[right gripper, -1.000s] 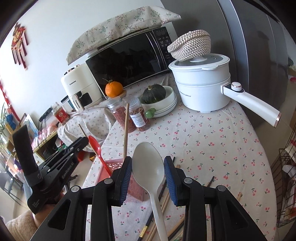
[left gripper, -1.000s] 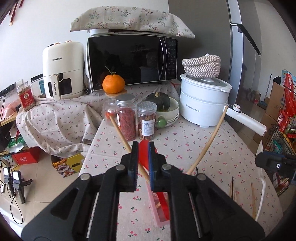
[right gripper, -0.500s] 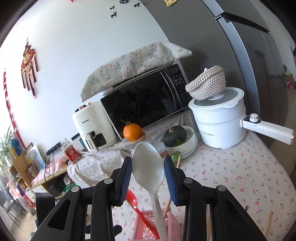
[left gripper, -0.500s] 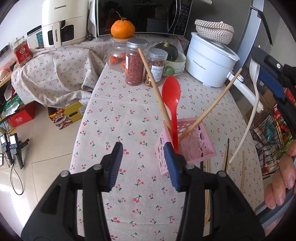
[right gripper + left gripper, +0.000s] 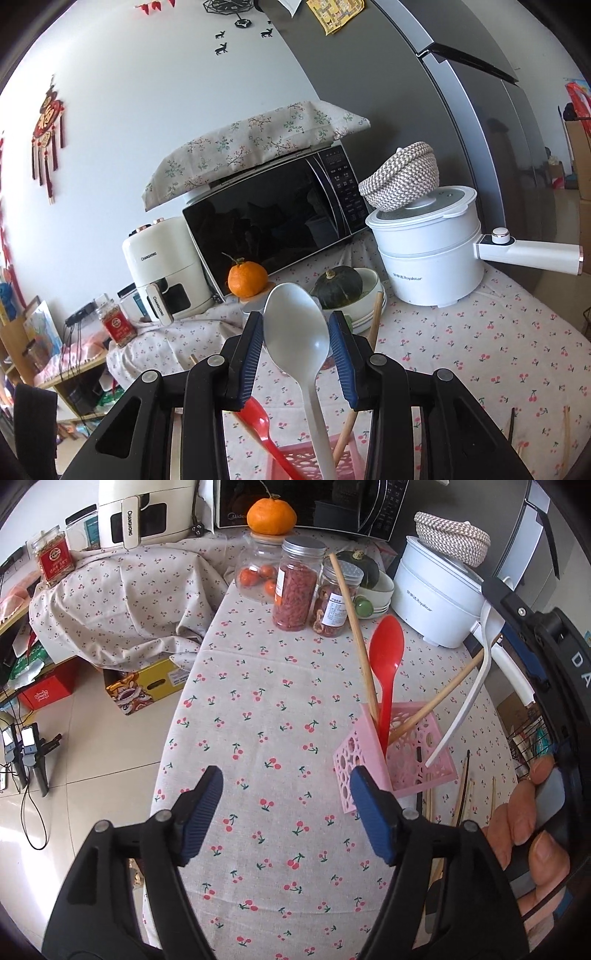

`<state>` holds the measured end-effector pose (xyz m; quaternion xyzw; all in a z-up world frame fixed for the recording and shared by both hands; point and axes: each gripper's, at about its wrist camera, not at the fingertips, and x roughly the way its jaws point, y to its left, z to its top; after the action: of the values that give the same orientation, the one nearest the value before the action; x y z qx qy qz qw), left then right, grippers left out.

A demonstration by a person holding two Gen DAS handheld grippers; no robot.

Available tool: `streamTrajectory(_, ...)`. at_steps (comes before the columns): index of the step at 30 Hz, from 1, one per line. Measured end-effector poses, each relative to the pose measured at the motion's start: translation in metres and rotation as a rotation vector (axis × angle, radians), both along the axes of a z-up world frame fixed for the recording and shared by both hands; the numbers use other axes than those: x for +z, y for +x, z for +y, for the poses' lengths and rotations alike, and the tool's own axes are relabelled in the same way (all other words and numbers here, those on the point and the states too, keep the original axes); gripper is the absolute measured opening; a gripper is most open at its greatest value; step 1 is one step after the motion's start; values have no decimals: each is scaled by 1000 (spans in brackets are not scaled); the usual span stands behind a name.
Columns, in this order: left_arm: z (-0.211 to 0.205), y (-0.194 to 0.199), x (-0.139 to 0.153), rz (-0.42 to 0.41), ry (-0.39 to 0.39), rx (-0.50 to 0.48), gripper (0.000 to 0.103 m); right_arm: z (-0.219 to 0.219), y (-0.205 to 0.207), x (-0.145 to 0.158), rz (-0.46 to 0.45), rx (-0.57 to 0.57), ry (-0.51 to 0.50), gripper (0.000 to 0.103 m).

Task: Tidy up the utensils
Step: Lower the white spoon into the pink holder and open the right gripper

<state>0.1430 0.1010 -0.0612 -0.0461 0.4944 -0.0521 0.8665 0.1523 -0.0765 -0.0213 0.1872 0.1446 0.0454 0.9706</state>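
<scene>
Over the tabletop (image 5: pixel 258 709), the right claw (image 5: pixel 295 332) apparently clamped a white spoon (image 5: pixel 297 332), bowl up, handle slanting down into the pink basket (image 5: pixel 413 764); the left claw (image 5: pixel 286 812) had just opened, empty.

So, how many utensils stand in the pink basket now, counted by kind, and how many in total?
In the pink perforated plastic basket:
Red plastic spoon: 1
Light wooden chopsticks: 2
Total: 3
The white plastic spoon, held between the right gripper fingers, is not counted.
</scene>
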Motion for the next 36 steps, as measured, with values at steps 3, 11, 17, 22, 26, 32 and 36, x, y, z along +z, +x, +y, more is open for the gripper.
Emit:
streamTrajectory(3,-2,-1,1,-10,-10,-10,75,-2,-5,4,10,32,12,50)
streamTrajectory(11,-17,-9,4,-37,11,-53,82,-33,-21,28,112,37,-35,64)
streamTrajectory(17,-35,-18,-1,-6,-38,-101,84,-63,-36,26,250,67,-121,73)
streamTrajectory(22,-56,-28,-6,22,-62,-147,85,-90,-50,14,361,73,-159,78)
streamTrajectory(26,-70,-35,-11,28,-37,-179,85,-114,-51,-6,496,75,-136,80)
streamTrajectory(32,-91,-42,-22,43,16,-229,85,-146,-50,-42,729,61,-138,80)
streamTrajectory(36,-108,-45,-30,59,47,-278,85,-170,-48,-67,849,44,-121,80)
